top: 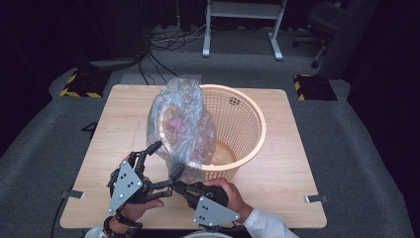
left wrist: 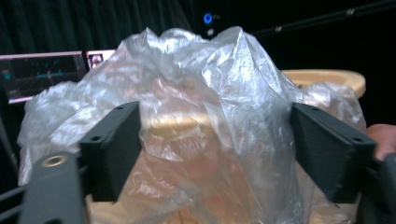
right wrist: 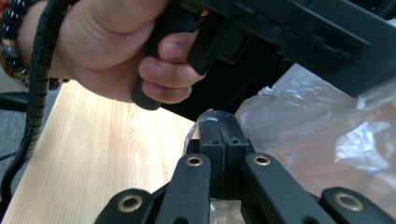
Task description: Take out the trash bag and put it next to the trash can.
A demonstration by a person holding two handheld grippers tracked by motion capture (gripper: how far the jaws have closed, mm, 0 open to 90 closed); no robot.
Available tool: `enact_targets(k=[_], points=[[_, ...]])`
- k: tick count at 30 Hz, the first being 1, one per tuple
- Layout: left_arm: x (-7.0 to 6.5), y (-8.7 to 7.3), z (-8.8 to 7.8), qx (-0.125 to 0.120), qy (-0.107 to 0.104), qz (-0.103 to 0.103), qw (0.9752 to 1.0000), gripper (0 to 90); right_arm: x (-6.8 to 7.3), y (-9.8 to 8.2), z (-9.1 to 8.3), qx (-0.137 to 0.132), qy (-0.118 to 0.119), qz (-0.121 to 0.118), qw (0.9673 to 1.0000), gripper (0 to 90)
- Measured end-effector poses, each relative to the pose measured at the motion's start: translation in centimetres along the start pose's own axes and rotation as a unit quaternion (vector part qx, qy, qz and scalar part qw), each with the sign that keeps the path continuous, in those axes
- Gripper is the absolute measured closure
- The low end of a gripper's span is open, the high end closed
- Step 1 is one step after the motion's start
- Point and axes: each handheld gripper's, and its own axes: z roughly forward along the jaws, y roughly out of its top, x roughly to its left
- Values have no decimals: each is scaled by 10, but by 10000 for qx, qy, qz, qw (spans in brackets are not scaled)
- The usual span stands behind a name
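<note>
A crumpled clear plastic bag is draped over the near-left rim of a tan mesh basket; something pink shows faintly inside the bag. My left gripper is open at the bag's lower edge. In the left gripper view the bag bulges between the two spread jaws of that gripper. My right gripper lies low on the table beside it. In the right gripper view the right gripper is shut on a thin fold of the bag.
The basket stands on a square wooden table with bare wood to the left and right. The left hand and its gripper hang just above the right gripper's jaws. Beyond the table are grey floor, cables, a white stand and a chair.
</note>
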Motion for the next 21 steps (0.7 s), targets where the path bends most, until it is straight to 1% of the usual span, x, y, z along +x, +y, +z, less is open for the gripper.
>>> enact_targets(k=[1, 3, 4, 5, 6, 7, 8, 9, 10, 11, 12, 13, 14, 15, 16, 17, 18, 20, 21], points=[[-1, -1, 0, 48, 89, 59, 9999, 275, 1, -1, 0, 22, 25, 30, 10000, 900], [0, -3, -1, 140, 75, 212, 9996, 513, 2, -1, -2, 31, -42, -14, 10000, 900], [0, -4, -2, 168, 30, 267, 9995, 574, 3, -2, -2, 51, -56, -16, 10000, 900], [1, -5, -1, 177, -44, 308, 9994, 671, 3, -2, -3, 52, -103, -25, 9999, 900], [2, -6, -1, 236, -68, 372, 9990, 708, 3, -3, -4, 51, -122, -13, 9999, 890], [4, -7, -2, 269, -119, 384, 9988, 752, 3, -4, -6, 75, -140, 11, 9999, 865], [5, -8, -2, 278, -188, 394, 9987, 787, 2, -5, -8, 62, -194, 4, 9998, 813], [7, -10, -2, 300, -247, 405, 9984, 804, 1, -7, -11, 57, -260, 53, 9996, 794], [8, -12, -1, 332, -258, 418, 9982, 812, -1, -8, -14, 39, -262, 138, 9996, 778], [9, -14, 0, 369, -302, 466, 9978, 825, -4, -9, -18, 6, -309, 211, 9993, 746], [9, -16, 0, 402, -352, 494, 9973, 838, -6, -10, -22, -30, -385, 291, 9988, 712], [9, -19, 1, 431, -383, 520, 9970, 845, -9, -10, -26, -87, -440, 381, 9983, 699], [10, -21, 3, 511, -439, 539, 9963, 852, -11, -9, -29, -145, -555, 393, 9976, 660], [10, -23, 4, 581, -530, 575, 9952, 860, -12, -8, -32, -163, -775, 341, 9963, 612], [9, -26, 6, 632, -599, 599, 9944, 865, -12, -6, -33, -197, -906, 286, 9953, 610], [8, -28, 7, 721, -653, 668, 9930, 869, -13, -5, -35, -257, -976, 283, 9945, 609], [7, -31, 8, 778, -704, 710, 9919, 874, -13, -4, -35, -305, -1097, 257, 9932, 608], [7, -35, 11, 853, -804, 708, 9906, 878, -12, -1, -32, -341, -1161, 260, 9923, 595], [7, -36, 12, 892, -863, 699, 9898, 879, -12, 0, -29, -352, -1235, 290, 9913, 578]])
